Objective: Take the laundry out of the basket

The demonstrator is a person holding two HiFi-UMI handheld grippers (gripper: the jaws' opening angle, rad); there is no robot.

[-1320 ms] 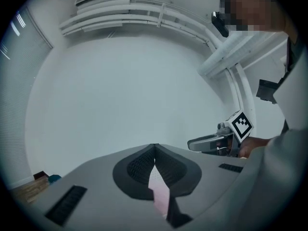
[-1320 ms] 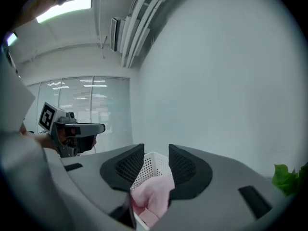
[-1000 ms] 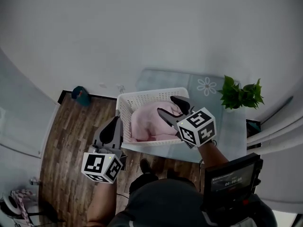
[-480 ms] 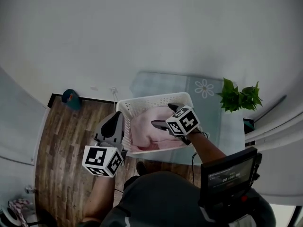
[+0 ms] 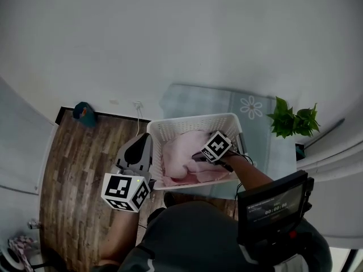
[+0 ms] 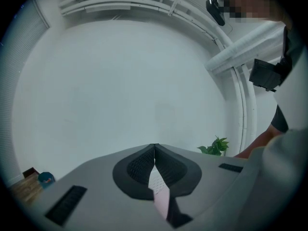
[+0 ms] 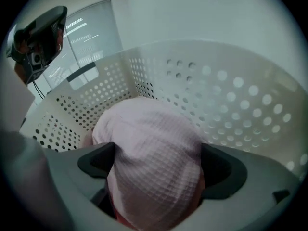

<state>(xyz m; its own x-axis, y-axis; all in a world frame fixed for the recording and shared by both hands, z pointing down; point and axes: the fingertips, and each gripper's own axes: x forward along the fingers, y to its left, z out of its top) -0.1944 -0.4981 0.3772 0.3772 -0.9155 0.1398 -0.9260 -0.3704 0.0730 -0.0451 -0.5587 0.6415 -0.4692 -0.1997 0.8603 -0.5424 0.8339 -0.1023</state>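
Pointing steeply down into the white perforated basket (image 7: 231, 105), the right tool (image 7: 159, 166) stands with its jaws spread wide. They have just been opening, and a hump of pink waffle-weave laundry (image 7: 144, 129) bulges up between them, filling most of the gap between the two dark pads. Past the tool's tips the rest of the pink heap lies in the basket, and behind it rises the holed far wall. Off to that tool's left, just outside the basket's side wall, the left tool (image 6: 154, 150) is held about level with its jaws closed, tips meeting. Through the slit below the tips a sliver of basket and pink cloth shows. The basket sits on a bench (image 5: 198, 98) covered in a pale cloth with a flower print. Farther out beyond the right tool, a green plant (image 5: 295, 120) stands at the bench's far corner. Beyond the left tool, wood flooring (image 5: 74, 163) runs up to a plain white wall (image 5: 181, 33).
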